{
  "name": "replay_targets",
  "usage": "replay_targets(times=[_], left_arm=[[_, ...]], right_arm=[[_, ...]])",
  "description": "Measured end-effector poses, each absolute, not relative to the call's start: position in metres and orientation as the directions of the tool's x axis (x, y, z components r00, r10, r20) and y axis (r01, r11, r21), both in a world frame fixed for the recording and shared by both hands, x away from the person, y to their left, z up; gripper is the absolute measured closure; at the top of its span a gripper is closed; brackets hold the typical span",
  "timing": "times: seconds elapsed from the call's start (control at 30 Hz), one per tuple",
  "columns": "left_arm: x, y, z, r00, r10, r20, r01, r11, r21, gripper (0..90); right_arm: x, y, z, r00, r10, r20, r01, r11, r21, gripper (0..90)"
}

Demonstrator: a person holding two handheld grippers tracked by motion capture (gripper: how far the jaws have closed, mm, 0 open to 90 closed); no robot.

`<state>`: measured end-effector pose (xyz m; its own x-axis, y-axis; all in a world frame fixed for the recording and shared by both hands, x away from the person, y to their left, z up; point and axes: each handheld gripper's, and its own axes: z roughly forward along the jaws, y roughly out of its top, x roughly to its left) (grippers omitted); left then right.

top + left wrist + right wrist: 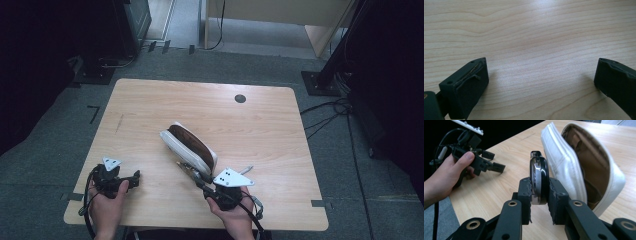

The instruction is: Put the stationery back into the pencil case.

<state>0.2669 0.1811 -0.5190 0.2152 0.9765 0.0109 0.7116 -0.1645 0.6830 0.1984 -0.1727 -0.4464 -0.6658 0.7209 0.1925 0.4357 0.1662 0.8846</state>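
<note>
Black-and-chrome key fob [538, 178] is being clamped edge-on by right gripper [539, 191] fingers | held at 6 o'clock of white pouch [186, 145], mouth open for insertion | left gripper [134, 178] fingers are being held apart, idling over bench [150, 105]

Your grippers: right gripper [539, 195] matt black with brass-ringed screw holes (serrated pads); left gripper [116, 177] black, grey three-cornered plate, trailing cable.

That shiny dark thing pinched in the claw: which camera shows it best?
The right gripper view: the glossy black object stands upright, clamped between the right claw pads, beside the open white pouch. The high view shows it as a blurred sliver at the claw tip. The left gripper view looks at bare table.
</note>
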Motion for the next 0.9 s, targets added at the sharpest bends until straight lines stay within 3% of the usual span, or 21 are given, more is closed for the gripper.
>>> replay_targets(times=[0.9], left_arm=[[0.267,0.181,-0.519,0.215,0.977,0.011,0.712,-0.164,0.683,0.0]], right_arm=[[0.218,-0.196,-0.414,-0.618,0.767,0.171,0.379,0.100,0.920,74.0]])
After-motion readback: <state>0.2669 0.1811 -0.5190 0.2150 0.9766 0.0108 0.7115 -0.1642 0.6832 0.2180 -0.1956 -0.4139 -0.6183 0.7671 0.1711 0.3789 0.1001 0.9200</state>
